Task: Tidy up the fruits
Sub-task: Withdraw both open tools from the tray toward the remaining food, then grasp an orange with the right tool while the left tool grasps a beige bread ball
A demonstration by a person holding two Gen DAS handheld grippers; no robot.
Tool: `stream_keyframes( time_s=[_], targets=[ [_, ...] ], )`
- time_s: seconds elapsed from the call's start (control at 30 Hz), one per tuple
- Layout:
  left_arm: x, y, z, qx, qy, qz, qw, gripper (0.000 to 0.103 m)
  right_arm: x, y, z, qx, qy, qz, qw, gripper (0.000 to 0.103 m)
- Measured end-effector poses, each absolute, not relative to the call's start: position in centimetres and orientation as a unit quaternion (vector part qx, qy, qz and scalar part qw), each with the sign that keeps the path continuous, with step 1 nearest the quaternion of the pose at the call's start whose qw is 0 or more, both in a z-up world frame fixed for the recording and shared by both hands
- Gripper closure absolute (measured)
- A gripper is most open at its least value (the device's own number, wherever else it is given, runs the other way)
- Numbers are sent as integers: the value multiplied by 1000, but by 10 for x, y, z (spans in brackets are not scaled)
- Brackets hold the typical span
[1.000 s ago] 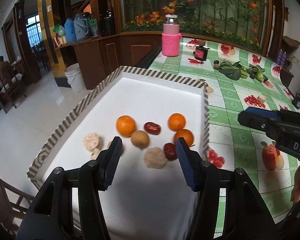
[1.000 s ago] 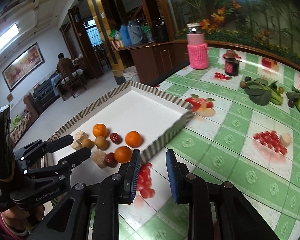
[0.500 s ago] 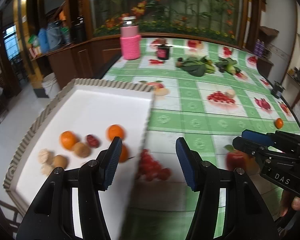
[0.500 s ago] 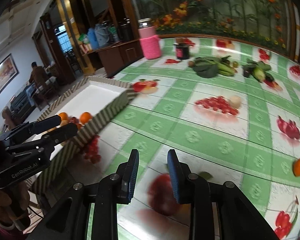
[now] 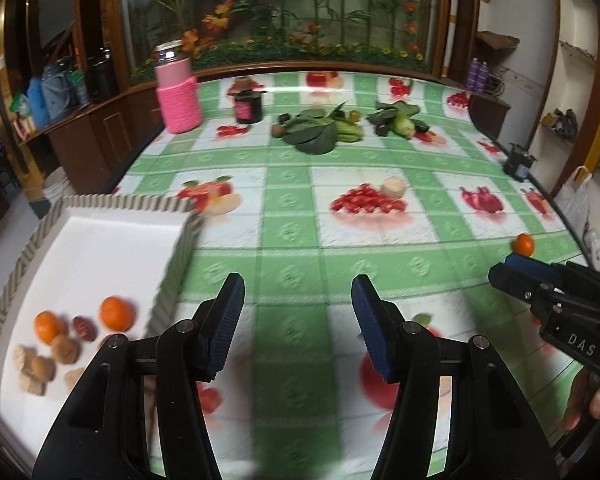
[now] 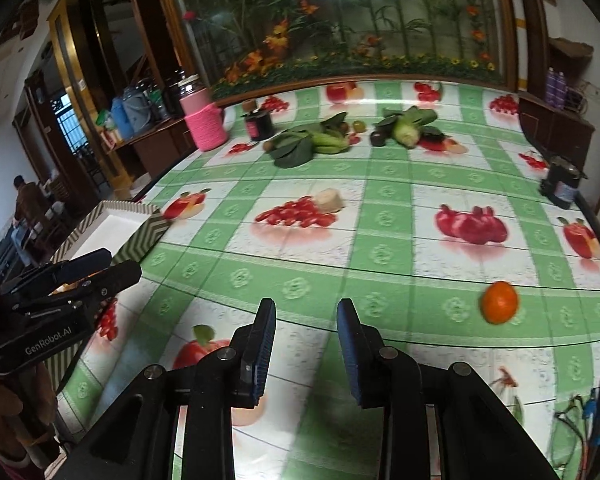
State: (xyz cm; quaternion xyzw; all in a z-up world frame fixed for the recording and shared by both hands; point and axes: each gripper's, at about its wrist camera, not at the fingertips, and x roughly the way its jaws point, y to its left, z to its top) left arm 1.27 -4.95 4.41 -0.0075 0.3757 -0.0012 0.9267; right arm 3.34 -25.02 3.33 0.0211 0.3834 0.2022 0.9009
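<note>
most of the fruit already lay in the white tray with the striped rim (image 5: 112, 202); one small round orange (image 6: 499, 302) was left loose on the green checked tablecloth (image 6: 380, 256), well apart from the tray. the right gripper (image 6: 305, 344) had just been opening, jaws parted around nothing. the left gripper (image 5: 296, 320) stood spread and empty.

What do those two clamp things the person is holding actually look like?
Both are black plastic. The left gripper and right gripper each have two fingers with ribbed blue pads. One body reads "GenRobot.AI", the other "DAS", in white.
</note>
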Motion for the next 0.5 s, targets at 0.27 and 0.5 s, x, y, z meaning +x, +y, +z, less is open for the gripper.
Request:
stream_keyframes(
  time_s=[0.27, 0.5],
  targets=[
    [34, -78, 42, 10, 376, -12, 927, 47, 37, -287, 35, 32, 381, 168, 908, 67],
    [49, -95, 40, 20, 374, -13, 927, 47, 38, -304, 38, 20, 377, 141, 915, 66]
  ],
)
